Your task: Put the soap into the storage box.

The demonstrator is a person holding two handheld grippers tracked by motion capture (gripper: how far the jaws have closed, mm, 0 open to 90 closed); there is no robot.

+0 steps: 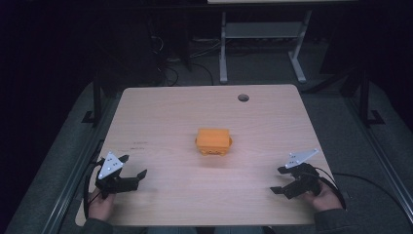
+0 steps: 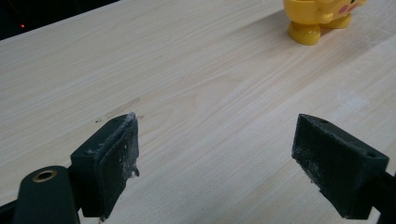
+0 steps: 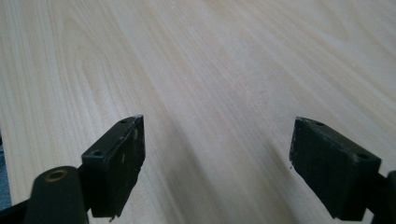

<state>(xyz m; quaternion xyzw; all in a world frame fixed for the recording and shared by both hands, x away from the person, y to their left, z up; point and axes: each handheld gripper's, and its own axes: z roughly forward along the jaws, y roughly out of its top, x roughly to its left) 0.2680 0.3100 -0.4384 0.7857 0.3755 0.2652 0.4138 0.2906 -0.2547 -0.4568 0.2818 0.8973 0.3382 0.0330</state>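
Observation:
An orange-yellow plastic toy (image 1: 213, 141) sits near the middle of the wooden table (image 1: 160, 117). In the left gripper view its yellow foot and lower body (image 2: 317, 18) show at the top right, well ahead of the jaws. My left gripper (image 1: 132, 166) rests at the table's front left, held by a hand, jaws wide apart with nothing between them (image 2: 215, 154). My right gripper (image 1: 279, 179) sits at the front right, also open and empty, with bare wood between its jaws (image 3: 217, 158).
A round cable hole (image 1: 243, 97) lies near the table's far edge. Cables trail from both grippers off the front corners. A desk frame (image 1: 263, 44) stands on the dark floor beyond the table.

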